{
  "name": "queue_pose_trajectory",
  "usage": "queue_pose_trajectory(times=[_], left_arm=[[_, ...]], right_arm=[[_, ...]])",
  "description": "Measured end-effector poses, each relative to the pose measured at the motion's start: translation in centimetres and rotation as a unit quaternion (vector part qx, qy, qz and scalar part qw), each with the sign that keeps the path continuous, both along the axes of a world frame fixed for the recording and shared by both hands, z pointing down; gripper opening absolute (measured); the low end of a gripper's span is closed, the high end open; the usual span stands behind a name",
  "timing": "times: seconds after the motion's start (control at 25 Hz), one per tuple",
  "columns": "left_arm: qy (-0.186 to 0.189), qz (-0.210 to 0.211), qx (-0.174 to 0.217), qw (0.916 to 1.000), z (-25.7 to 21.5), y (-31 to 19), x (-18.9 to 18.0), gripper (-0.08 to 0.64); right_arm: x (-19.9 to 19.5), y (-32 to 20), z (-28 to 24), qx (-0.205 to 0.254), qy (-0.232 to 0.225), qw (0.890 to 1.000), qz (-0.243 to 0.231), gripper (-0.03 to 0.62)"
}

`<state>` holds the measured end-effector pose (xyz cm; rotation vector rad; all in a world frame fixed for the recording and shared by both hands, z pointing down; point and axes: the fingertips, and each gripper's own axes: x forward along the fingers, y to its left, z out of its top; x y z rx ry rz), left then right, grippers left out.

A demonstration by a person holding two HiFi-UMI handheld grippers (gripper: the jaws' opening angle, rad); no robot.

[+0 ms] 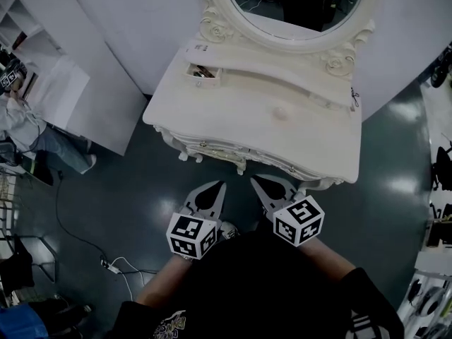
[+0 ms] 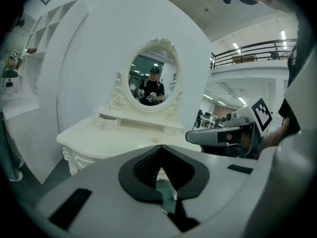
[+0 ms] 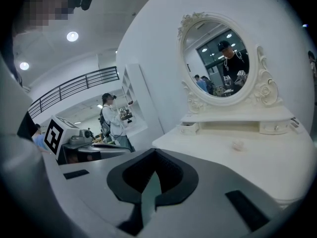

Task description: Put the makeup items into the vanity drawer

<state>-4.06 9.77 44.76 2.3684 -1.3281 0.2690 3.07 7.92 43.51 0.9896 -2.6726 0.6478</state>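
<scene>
Hovering short of the vanity point(image 1: 212, 122), the left gripper point(image 1: 215, 189) and right gripper point(image 1: 260, 183) both have jaws pressed together on nothing, so reaching in unparted could well knock away the small pale makeup item point(image 1: 281, 111) lying mid-tabletop, right of the open drawer point(image 1: 203, 74).

White vanity point(image 1: 233, 122) carries a small pale item point(image 1: 281, 111) at centre; its little drawer point(image 1: 204, 74) stands open at 10 o'clock.
</scene>
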Motion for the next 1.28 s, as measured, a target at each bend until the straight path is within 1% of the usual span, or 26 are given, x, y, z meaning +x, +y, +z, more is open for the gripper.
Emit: queue_pose_trajectory(times=[0.16, 0.68, 0.92, 1.28], left_arm=[[0.001, -0.003, 0.008, 1.0000, -0.5, -1.6, 0.7, -0.002], [0.015, -0.019, 0.001, 0.9997, -0.2, -6.2, 3.5, -0.003], [0.005, -0.019, -0.007, 0.9998, 0.1, -7.8, 4.5, -0.003], [-0.007, -0.029, -0.016, 0.9994, 0.7, -9.7, 5.1, -0.002]], right_arm=[[0.9, -1.9, -0.6, 0.006, 0.000, 1.000, 0.002, 0.029], [4.7, -7.0, -0.5, 0.001, 0.011, 1.000, 0.007, 0.029], [6.1, -9.5, -0.2, 0.000, 0.011, 1.000, 0.011, 0.029], [8.1, -12.2, 1.0, -0.007, 0.015, 1.000, 0.017, 0.028]])
